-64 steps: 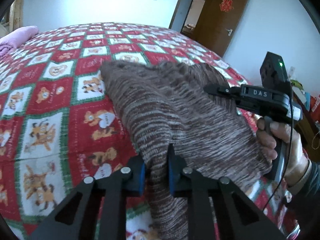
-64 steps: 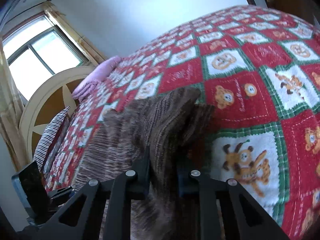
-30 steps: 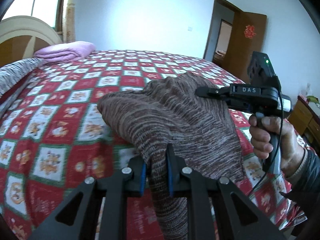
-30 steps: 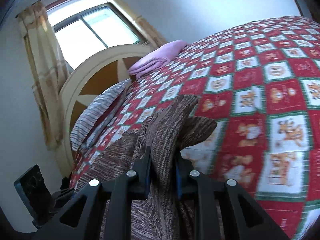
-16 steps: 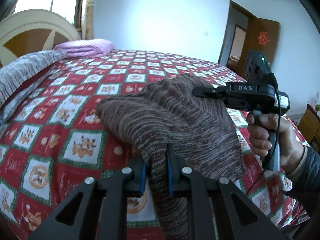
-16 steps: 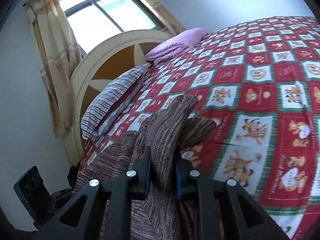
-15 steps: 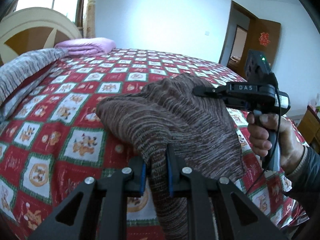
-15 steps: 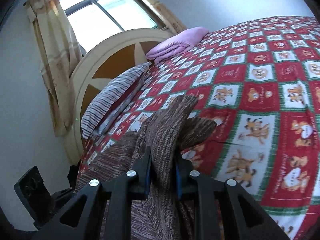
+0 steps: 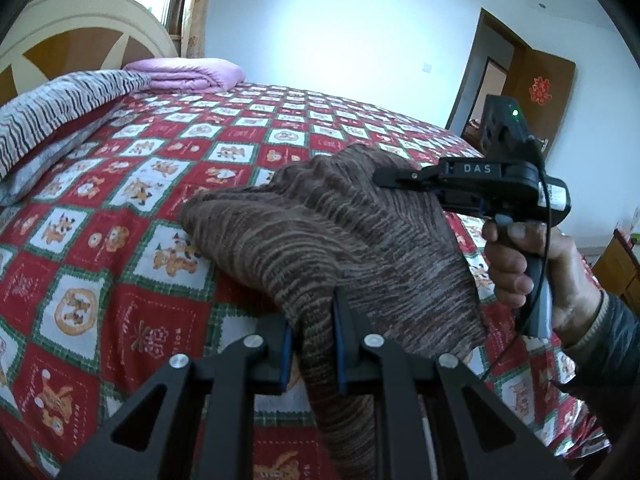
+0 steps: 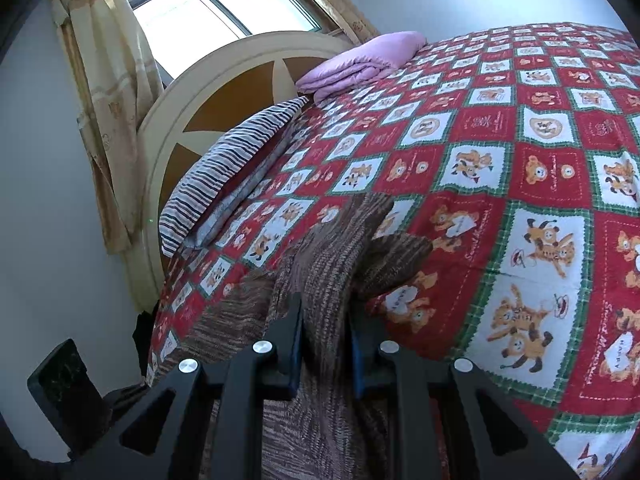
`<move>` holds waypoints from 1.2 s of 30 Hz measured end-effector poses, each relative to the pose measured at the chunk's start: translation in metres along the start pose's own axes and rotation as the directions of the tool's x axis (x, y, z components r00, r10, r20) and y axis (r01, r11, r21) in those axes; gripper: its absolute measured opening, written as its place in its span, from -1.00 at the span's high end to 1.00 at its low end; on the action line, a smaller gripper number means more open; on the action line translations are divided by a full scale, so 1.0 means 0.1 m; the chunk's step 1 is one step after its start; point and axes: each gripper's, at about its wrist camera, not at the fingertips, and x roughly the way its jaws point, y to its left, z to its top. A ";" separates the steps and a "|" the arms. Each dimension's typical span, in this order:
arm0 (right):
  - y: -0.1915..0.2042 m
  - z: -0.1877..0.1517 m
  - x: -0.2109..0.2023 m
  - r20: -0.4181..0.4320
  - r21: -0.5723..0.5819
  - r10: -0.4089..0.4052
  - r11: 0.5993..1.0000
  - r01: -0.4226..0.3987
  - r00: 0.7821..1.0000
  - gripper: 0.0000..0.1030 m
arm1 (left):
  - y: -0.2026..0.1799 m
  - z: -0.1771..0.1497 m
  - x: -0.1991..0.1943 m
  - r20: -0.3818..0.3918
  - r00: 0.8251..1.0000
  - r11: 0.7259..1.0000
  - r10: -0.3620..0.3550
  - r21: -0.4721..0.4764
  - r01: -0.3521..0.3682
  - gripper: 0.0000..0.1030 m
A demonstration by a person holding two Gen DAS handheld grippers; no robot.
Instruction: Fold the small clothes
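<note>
A brown striped knit garment (image 9: 320, 236) hangs between both grippers above the red bear-patterned bedspread (image 9: 132, 200). My left gripper (image 9: 310, 338) is shut on a bunched fold of it at the bottom of the left wrist view. The right gripper (image 9: 380, 178), held by a hand (image 9: 528, 268), is shut on the far top edge of the garment. In the right wrist view the right gripper (image 10: 326, 340) pinches the same brown knit garment (image 10: 332, 264), whose loose end droops onto the bedspread (image 10: 520, 184).
A striped pillow (image 9: 52, 116) and a folded lilac blanket (image 9: 188, 74) lie by the rounded headboard (image 10: 224, 96) under the window (image 10: 224, 8). A brown door (image 9: 536, 92) stands open at the far right. The near bed edge runs along the frame's bottom.
Both grippers have carried the garment sideways along the bed toward the headboard end; the pillow and headboard have come further into view. Both grips on the knit are unchanged.
</note>
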 end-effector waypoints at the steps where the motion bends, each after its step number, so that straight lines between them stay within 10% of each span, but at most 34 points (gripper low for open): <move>1: 0.00 0.00 0.01 -0.002 0.002 0.000 1.000 0.000 1.000 0.63 | 0.01 -0.01 -0.01 -0.002 1.000 1.000 -0.003 -0.005 0.003 0.67; 20: 0.02 -0.02 0.28 -0.064 0.004 -0.022 1.000 0.022 0.998 0.63 | 0.15 -0.23 0.07 -0.030 0.999 1.000 0.021 0.006 -0.021 0.65; 36: -0.28 -0.17 0.49 -0.117 0.041 -0.107 0.993 0.112 0.987 0.62 | 0.31 -0.46 0.25 -0.048 0.996 0.997 0.070 -0.036 -0.072 0.07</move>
